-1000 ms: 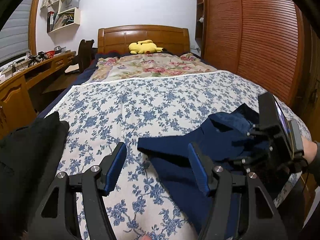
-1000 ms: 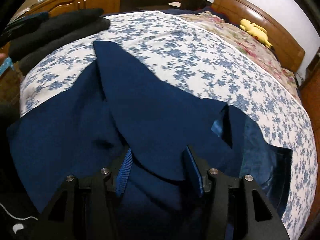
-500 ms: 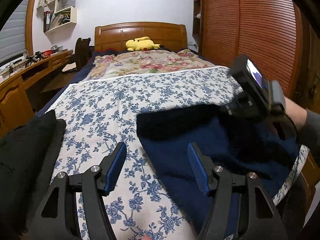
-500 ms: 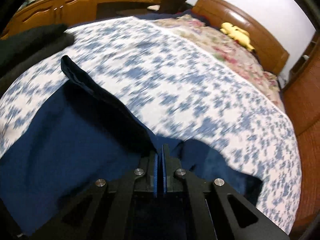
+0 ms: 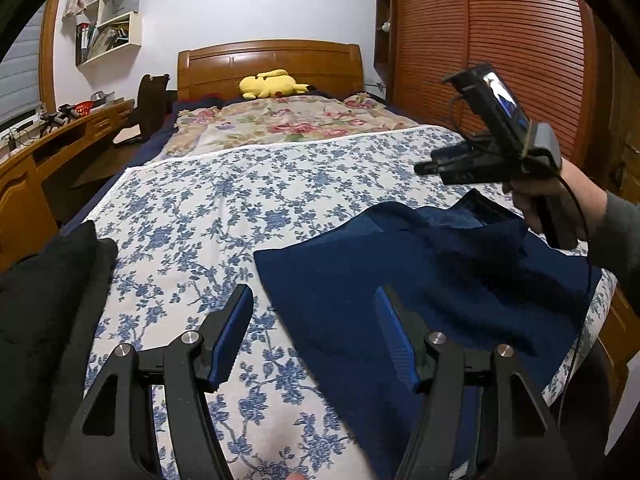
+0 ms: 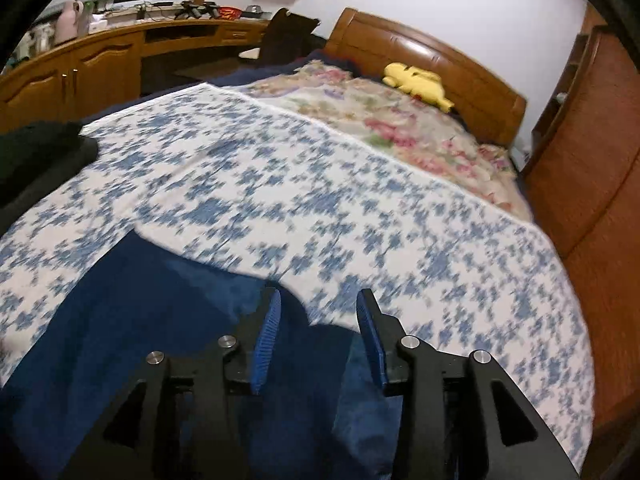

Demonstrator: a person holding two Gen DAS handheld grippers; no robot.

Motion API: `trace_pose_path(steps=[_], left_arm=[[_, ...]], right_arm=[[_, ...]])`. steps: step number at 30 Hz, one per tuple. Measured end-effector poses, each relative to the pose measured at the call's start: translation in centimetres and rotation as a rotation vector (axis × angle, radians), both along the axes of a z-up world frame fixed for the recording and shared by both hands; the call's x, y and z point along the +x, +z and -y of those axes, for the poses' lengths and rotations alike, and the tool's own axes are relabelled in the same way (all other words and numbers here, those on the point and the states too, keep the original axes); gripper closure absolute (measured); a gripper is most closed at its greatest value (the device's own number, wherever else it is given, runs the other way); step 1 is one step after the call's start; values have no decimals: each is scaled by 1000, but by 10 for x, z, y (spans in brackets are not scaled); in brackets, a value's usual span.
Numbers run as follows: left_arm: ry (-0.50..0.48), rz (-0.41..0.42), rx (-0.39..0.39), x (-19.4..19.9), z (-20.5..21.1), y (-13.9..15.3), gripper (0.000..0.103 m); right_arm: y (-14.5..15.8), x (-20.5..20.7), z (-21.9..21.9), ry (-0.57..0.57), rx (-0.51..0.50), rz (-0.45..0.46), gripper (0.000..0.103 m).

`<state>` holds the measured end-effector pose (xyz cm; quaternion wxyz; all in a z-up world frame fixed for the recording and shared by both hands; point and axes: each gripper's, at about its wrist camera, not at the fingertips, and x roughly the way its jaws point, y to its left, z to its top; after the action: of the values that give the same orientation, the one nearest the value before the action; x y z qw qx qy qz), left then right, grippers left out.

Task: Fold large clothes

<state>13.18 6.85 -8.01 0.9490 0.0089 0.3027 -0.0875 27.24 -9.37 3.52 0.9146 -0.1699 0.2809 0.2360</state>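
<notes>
A navy blue garment [image 5: 400, 272] lies spread on the near right part of the bed, its left edge straight and a shinier lining showing at its far corner. My left gripper [image 5: 314, 296] hovers open over that left edge, one finger above the sheet, the other above the cloth, gripping nothing. In the left wrist view my right gripper [image 5: 428, 168] is held up in a person's hand [image 5: 536, 196], clear of the garment. In its own view the right gripper [image 6: 319, 296] has its jaws opening, with nothing between them and the navy garment [image 6: 160, 312] below.
A blue-flowered sheet [image 5: 240, 184] covers the bed, with a floral quilt and a yellow plush toy [image 5: 272, 84] by the headboard. Black clothing [image 5: 40, 300] is piled at the near left edge. A wooden desk [image 5: 60, 136] runs along the left; a slatted wardrobe [image 5: 500, 60] stands right.
The right gripper shut on a flap of the navy garment, drew it across, then let go, opened and rose above the bed. The garment now lies flatter. The left gripper stayed put.
</notes>
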Motion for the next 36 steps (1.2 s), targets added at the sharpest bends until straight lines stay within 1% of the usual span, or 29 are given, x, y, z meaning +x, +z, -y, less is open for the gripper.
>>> trace_pose_path(steps=[6, 9, 11, 19, 25, 28, 29, 31, 32, 33, 35, 36], left_arm=[[-22, 2, -4, 6, 19, 0, 39], [-31, 14, -17, 8, 30, 1, 39], [-38, 19, -30, 10, 35, 2, 39], [-77, 5, -18, 23, 71, -3, 39], [-100, -3, -3, 30, 93, -6, 39], [-106, -12, 7, 33, 101, -9, 39], [-106, -15, 12, 33, 102, -11, 39], [-103, -24, 19, 35, 105, -12, 39], [-102, -27, 21, 35, 105, -13, 39], [-101, -29, 24, 35, 105, -14, 39], [-97, -29, 26, 36, 105, -13, 39], [-96, -30, 26, 36, 105, -13, 39]], right_arm=[[-40, -11, 24, 73, -22, -98, 61], [-57, -5, 38, 58, -37, -133, 60], [-65, 0, 48, 38, -22, -151, 60], [-77, 28, 70, 15, 46, -214, 59], [-81, 23, 83, 38, 99, -237, 59], [-84, 20, 83, 61, 83, -241, 59], [-84, 18, 82, 36, 56, -249, 59], [-86, 19, 80, 34, 42, -266, 59], [-86, 19, 80, 39, 42, -269, 62], [-86, 20, 79, 45, 37, -268, 71], [-87, 20, 76, 66, 18, -269, 93], [-87, 19, 73, 69, -9, -249, 103]])
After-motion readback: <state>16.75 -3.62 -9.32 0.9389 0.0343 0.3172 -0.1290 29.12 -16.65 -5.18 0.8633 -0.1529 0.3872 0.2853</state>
